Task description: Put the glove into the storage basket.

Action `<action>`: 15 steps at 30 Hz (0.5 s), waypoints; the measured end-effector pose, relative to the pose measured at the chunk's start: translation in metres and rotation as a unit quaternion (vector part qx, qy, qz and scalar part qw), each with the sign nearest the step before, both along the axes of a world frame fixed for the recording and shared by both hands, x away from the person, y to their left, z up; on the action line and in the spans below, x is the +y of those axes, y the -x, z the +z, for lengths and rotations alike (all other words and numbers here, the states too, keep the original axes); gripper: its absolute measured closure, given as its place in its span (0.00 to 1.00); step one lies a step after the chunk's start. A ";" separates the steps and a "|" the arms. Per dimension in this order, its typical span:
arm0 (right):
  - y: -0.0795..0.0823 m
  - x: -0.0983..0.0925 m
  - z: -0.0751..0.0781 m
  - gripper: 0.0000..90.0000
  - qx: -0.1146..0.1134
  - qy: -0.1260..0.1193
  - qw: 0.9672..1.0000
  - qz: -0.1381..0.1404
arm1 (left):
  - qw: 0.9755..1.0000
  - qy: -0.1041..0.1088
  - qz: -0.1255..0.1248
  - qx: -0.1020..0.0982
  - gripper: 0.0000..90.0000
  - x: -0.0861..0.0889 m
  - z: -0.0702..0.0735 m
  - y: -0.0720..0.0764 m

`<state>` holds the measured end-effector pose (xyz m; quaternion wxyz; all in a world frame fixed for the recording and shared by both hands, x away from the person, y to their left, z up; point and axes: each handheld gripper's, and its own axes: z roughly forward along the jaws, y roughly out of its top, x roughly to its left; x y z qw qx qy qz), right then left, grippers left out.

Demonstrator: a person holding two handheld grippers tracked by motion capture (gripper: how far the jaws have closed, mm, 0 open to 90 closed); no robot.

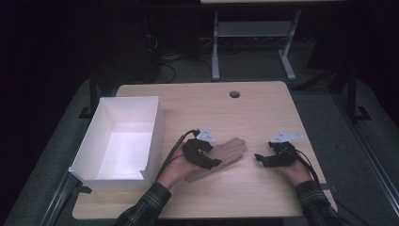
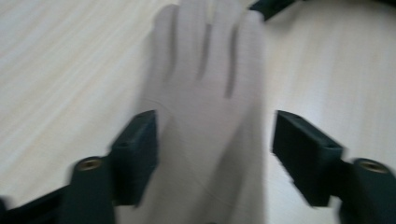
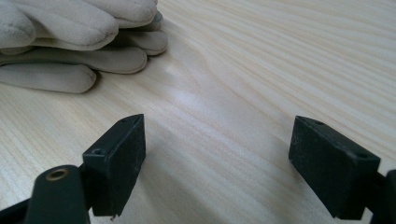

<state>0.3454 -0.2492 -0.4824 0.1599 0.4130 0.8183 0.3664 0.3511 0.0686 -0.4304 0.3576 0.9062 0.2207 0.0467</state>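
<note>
1. The soft, pale beige cloth glove point(image 1: 221, 155) lies flat on the light wooden table point(image 1: 244, 108), between the two grippers.
2. It looks light and floppy, so it will bend and hang down when lifted. It should not break.
3. A good place to pinch is the cuff or a fold in the palm.
4. The left gripper point(image 2: 215, 154) is wide open around the glove, not squeezing it.
5. The right gripper point(image 3: 217, 163) is wide open and holds nothing.
6. A white open box point(image 1: 94, 146) sits to the left.
</note>
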 end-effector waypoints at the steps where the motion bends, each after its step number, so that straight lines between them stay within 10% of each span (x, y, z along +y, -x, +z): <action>1: 0.000 0.000 0.000 0.20 0.000 0.000 1.000 0.000 | 1.000 0.000 0.001 0.001 0.27 -0.001 -0.002 -0.002; 15: 0.000 0.000 0.000 0.20 0.000 0.000 1.000 0.000 | 0.998 -0.057 -0.013 -0.010 0.15 -0.013 -0.027 -0.006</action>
